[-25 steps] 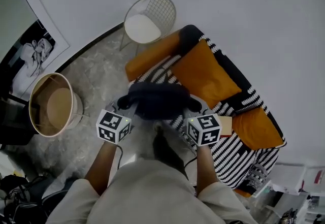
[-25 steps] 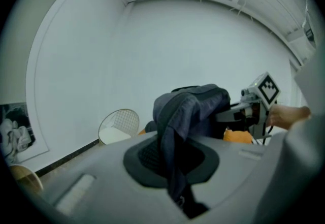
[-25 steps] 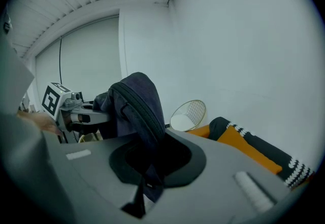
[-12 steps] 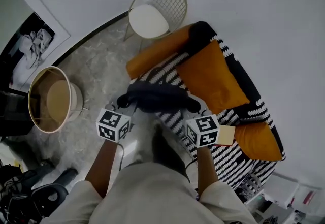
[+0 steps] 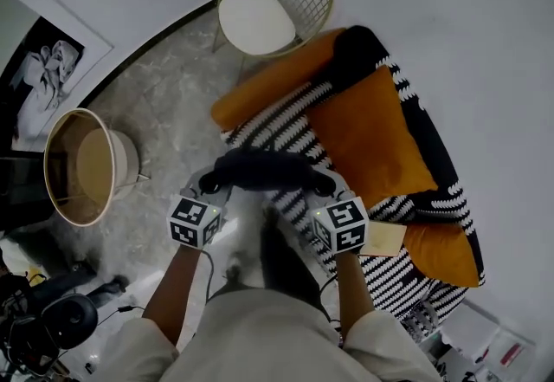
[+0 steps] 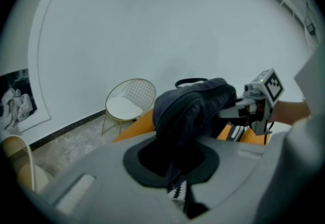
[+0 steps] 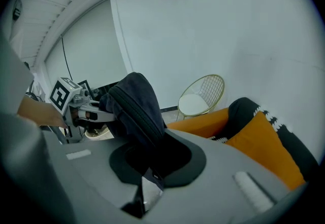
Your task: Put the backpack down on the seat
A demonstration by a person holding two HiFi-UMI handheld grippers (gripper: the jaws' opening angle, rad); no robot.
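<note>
1. Open room: a stretch of the sofa (image 5: 286, 122) seat, black-and-white striped, showing between the backpack (image 5: 264, 171) and the orange cushion (image 5: 368, 138) propped on the sofa's back; marble floor (image 5: 164, 112) spreading off the sofa's front edge.
2. Just past the sofa's far end, a wire chair (image 5: 260, 16); well off the sofa's front, across the floor, a round tan basket (image 5: 82, 168).
3. Dark backpack held up over the sofa's front edge (touching the seat or not: cannot tell), long axis running from one gripper to the other, slantwise to that edge, carry loop (image 6: 190, 82) uppermost.
4. Left gripper (image 5: 212, 188) with fingers pinched tight on fabric at one end of the backpack; right gripper (image 5: 322, 188) clamped the same way on the other end.
5. Plain white wall (image 5: 433, 8) behind the sofa.
</note>
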